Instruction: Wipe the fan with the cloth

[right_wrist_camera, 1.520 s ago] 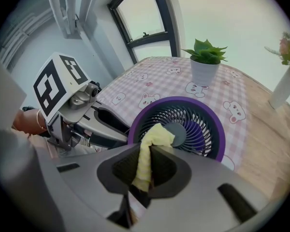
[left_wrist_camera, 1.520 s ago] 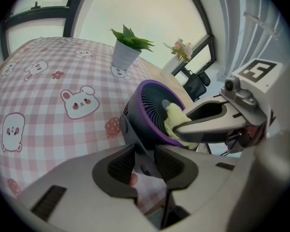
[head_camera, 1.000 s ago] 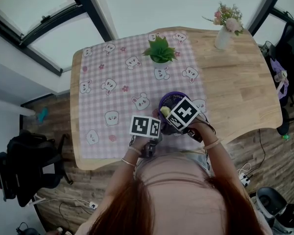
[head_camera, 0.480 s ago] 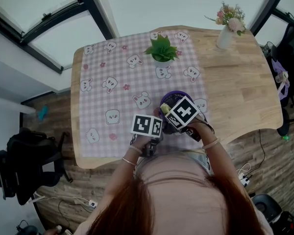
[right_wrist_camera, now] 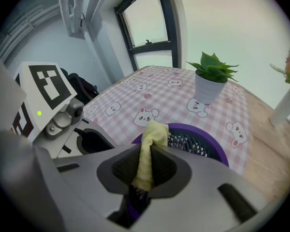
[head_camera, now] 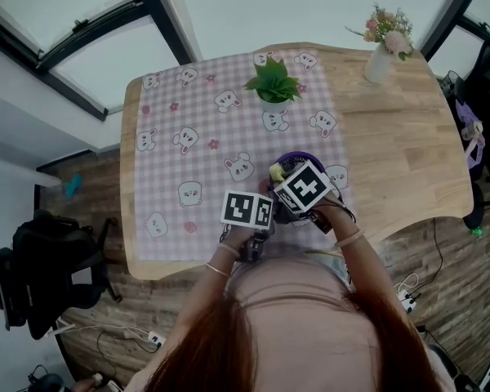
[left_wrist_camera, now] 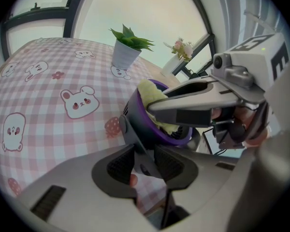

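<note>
The right gripper is clamped on a folded strip of pale yellow cloth, whose free end pokes up above the jaws and presses on the near-left edge of the small round fan with a purple rim and dark grille. Compared with a second ago, the head view shows the cloth sitting a little further along the fan's rim, towards the far side of the table, with the right gripper's marker cube carried along with it. The left gripper is where it was, its jaws closed on the fan's dark stem just below the head, steadying it. The fan itself keeps its place on the pink checked tablecloth printed with bunnies, near the front edge of the light wooden table, well apart from the green plant in a white pot and the pale vase of flowers. That small shift reads as a wiping stroke in progress along the rim. Most of the purple ring and grille beyond the cloth appear yet to be passed over, so the wipe looks far from finished.
</note>
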`<state>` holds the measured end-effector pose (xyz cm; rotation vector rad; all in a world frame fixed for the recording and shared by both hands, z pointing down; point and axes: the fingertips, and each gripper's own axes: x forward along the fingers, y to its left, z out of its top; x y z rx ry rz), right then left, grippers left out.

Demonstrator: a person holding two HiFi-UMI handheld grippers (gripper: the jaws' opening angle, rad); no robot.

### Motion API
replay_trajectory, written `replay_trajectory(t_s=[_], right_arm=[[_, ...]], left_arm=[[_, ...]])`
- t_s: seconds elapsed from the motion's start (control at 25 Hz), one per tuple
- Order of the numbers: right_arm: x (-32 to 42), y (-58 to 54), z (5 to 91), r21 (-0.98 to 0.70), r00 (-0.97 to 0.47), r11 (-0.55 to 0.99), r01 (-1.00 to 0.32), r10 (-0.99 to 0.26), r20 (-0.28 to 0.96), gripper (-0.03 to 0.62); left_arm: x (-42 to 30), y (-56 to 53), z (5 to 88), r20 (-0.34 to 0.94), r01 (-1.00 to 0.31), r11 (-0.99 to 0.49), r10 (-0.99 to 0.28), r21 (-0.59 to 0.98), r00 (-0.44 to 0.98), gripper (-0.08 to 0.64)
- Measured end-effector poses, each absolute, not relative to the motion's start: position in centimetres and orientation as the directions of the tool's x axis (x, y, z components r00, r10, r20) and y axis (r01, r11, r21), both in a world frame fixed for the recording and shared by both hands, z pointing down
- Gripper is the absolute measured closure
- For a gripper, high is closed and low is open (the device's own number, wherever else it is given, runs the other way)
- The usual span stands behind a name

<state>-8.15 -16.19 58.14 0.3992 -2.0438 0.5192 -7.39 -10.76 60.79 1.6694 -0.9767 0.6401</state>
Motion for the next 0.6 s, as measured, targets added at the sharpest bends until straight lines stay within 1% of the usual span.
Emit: replay_trajectory(t_s=[0.12, 0.4, 0.6], right_arm=[[-8.6, -16.7, 57.7, -0.171, -0.519, 0.858, -0.485, -0.125, 0.846, 0.548], [-7.0, -19.7, 53.7, -0.134, -0.635, 0.849, -0.512, -0.269, 0.724, 0.547], [-4.7, -20.0, 52.3, -0.124, -0.653, 0.838, -0.531, -0.312, 0.69, 0.546]], left_arm=[[-7.8, -10.5, 60.8, 0.796, -0.846, -0.103, -0.295, 0.523, 0.528, 0.442], [-7.5, -10.7, 60.9, 0.79, -0.838, -0.084, -0.294, 0.54, 0.538, 0.434], [-7.5, -10.6, 60.9, 0.789, -0.837, -0.081, -0.295, 0.542, 0.539, 0.434]])
